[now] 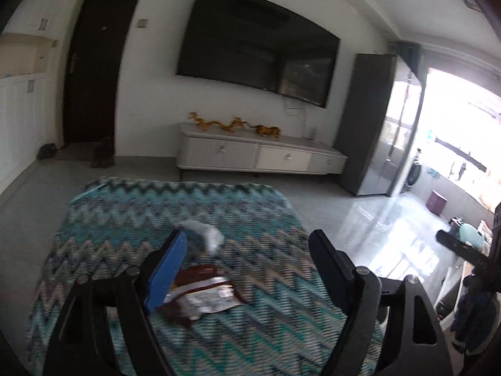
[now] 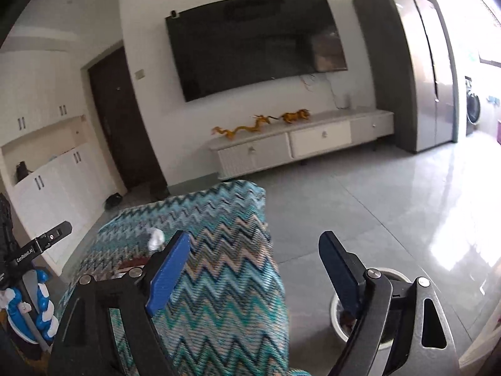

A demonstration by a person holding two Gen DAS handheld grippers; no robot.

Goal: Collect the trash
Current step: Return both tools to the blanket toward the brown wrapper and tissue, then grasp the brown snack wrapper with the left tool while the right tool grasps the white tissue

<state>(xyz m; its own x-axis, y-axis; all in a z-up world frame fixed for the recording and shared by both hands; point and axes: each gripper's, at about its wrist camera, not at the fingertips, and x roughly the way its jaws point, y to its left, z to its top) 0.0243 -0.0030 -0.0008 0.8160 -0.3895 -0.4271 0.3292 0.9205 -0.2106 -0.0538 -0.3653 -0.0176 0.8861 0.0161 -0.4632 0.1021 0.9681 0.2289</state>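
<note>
A brown and silver snack wrapper lies on the zigzag-patterned cloth over the table. A crumpled white tissue lies just beyond it. My left gripper is open and empty above the wrapper, its left finger over the wrapper's edge. In the right wrist view the tissue and a strip of the wrapper show behind the left finger. My right gripper is open and empty over the cloth's right edge. A white trash bin stands on the floor under its right finger.
A white TV cabinet with golden dragon figures stands at the far wall under a large TV. A grey fridge is at the right. Glossy floor tiles lie right of the table.
</note>
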